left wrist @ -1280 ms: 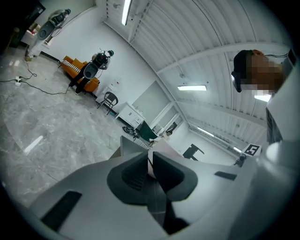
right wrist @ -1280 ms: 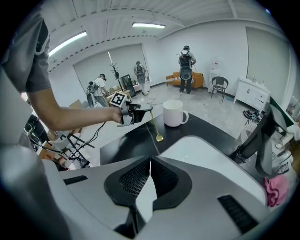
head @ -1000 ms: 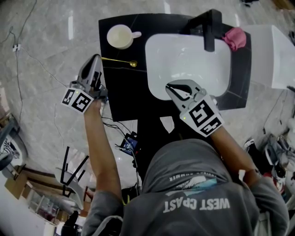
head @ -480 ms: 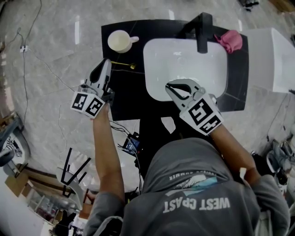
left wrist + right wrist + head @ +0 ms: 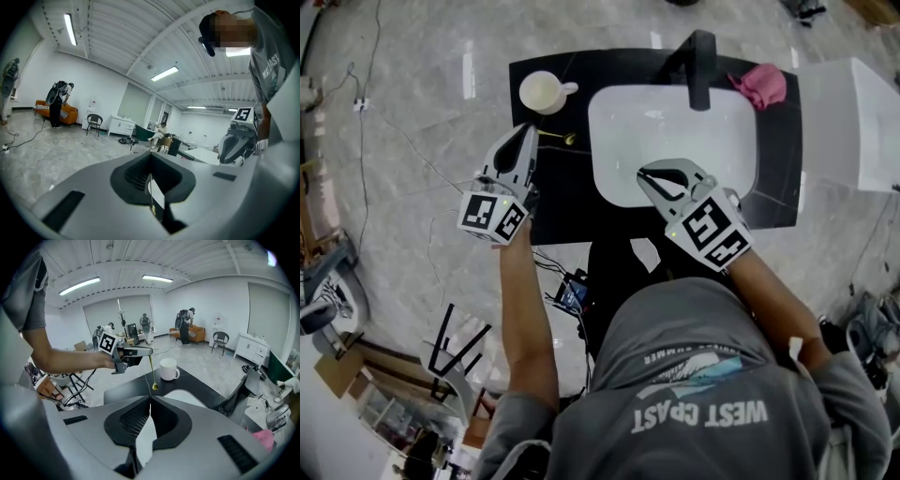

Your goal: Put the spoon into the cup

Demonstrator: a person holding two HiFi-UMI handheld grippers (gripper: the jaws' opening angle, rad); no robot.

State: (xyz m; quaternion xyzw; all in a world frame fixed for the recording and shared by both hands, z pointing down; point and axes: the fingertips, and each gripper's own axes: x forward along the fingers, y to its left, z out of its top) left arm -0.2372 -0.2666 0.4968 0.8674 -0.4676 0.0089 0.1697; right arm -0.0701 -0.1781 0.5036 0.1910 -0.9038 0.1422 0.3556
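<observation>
A black rectangular table (image 5: 558, 197) is seen from the head view, with a white rectangular sink basin (image 5: 675, 131) set into it. A black faucet (image 5: 701, 67) stands at the basin's far rim and a crumpled pink cloth (image 5: 759, 84) lies just beside the faucet, on its right. A white ceramic cup with a side handle (image 5: 542, 92) stands upright at the far left corner of the table. The left gripper (image 5: 525, 133) is held over the left part of the table, near the cup and apart from it. Its fingers are clenched on the upper end of a thin gold-coloured metal spoon (image 5: 555, 137). In the right gripper view the left gripper (image 5: 148, 351) is seen from the side: the spoon (image 5: 151, 371) hangs from the fingers almost vertically, handle up and bowl down, over the table (image 5: 124, 390). The cup (image 5: 168, 369) stands just to its right. The spoon is outside the cup and does not touch it; whether its bowl touches the table cannot be told. In the left gripper view the fingers of the left gripper (image 5: 151, 157) are pressed together, and the spoon itself cannot be made out there. The right gripper (image 5: 649, 174) is held over the near edge of the sink basin, well apart from the spoon and the cup. Its fingers are closed tip to tip with nothing between them. It also shows in the left gripper view (image 5: 236, 140), at the right.
</observation>
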